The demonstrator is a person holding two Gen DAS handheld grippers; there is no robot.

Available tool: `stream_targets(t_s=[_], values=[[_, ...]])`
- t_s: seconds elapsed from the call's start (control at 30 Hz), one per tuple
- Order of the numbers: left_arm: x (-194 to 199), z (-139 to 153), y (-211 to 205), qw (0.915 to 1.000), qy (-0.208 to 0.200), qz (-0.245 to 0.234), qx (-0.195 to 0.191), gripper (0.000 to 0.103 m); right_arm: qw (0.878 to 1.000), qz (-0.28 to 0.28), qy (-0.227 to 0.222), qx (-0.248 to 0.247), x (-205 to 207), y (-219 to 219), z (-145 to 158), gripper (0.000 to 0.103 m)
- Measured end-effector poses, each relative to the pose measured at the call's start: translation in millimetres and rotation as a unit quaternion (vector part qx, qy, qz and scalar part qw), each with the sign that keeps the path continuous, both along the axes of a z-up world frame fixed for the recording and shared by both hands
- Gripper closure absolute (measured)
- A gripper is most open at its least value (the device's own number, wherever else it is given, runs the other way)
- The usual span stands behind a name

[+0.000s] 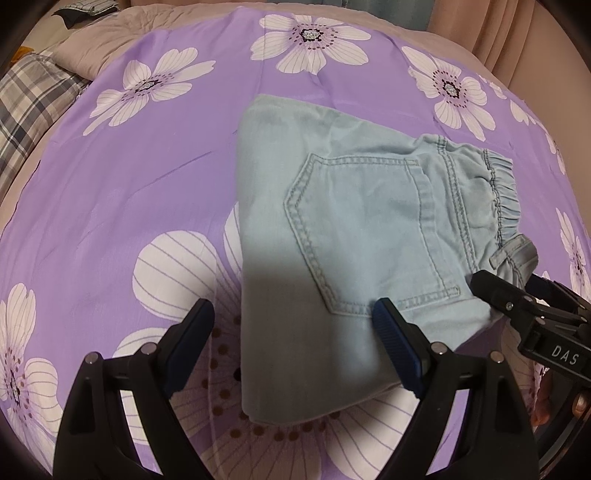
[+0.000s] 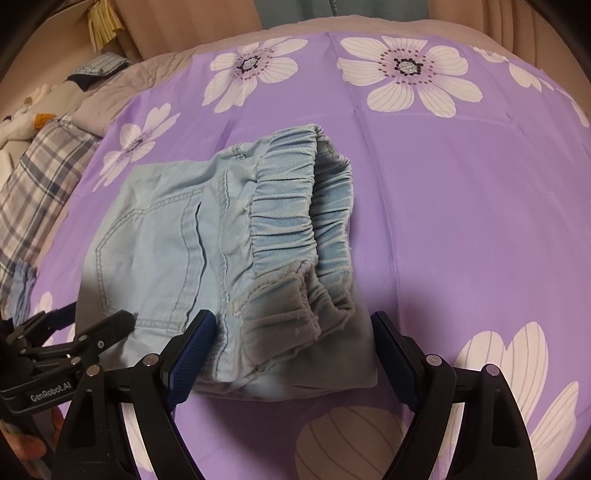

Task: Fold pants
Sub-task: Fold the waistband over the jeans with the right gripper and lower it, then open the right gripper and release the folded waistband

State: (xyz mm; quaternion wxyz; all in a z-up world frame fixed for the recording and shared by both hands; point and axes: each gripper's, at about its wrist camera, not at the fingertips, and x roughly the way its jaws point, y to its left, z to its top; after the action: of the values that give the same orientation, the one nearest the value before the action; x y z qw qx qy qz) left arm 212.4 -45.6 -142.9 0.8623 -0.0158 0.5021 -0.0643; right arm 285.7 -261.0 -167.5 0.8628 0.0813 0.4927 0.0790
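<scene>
Light blue denim pants [image 1: 351,236] lie folded into a compact rectangle on the purple flowered sheet [image 1: 122,184], back pocket up and elastic waistband [image 2: 295,206] at the right end. My left gripper [image 1: 295,328] hovers open over the near left part of the pants [image 2: 159,243], fingers apart with nothing pinched. My right gripper [image 2: 291,339] is open too, its fingers straddling the near waistband corner without pressing it. The right gripper [image 1: 517,306] shows at the edge of the left wrist view, and the left gripper [image 2: 92,332] shows at the lower left of the right wrist view.
A plaid pillow [image 1: 26,107] and a beige blanket [image 1: 122,33] lie at the far left of the bed. Folded clothes [image 2: 99,66] sit at the far corner. Curtains [image 1: 517,26] hang behind the bed. The purple sheet [image 2: 480,221] stretches to the right of the pants.
</scene>
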Motion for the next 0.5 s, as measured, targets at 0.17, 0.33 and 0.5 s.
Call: stream_targets(t_s=[0.17, 0.33, 0.5], values=[[-2.0, 0.1, -0.9, 1.0, 0.0, 0.0, 0.003, 0.015, 1.0, -0.002, 0.0, 0.002, -4.6, -0.9, -0.3, 0.019], [-3.2, -1.1, 0.4, 1.0, 0.002, -0.001, 0.002, 0.015, 1.0, -0.001, 0.0, 0.003, -4.9, -1.4, -0.5, 0.019], [-3.9, -0.8, 0.9, 1.0, 0.001, -0.001, 0.004, 0.015, 1.0, -0.003, 0.0, 0.006, -6.6, -3.1, -0.2, 0.019]])
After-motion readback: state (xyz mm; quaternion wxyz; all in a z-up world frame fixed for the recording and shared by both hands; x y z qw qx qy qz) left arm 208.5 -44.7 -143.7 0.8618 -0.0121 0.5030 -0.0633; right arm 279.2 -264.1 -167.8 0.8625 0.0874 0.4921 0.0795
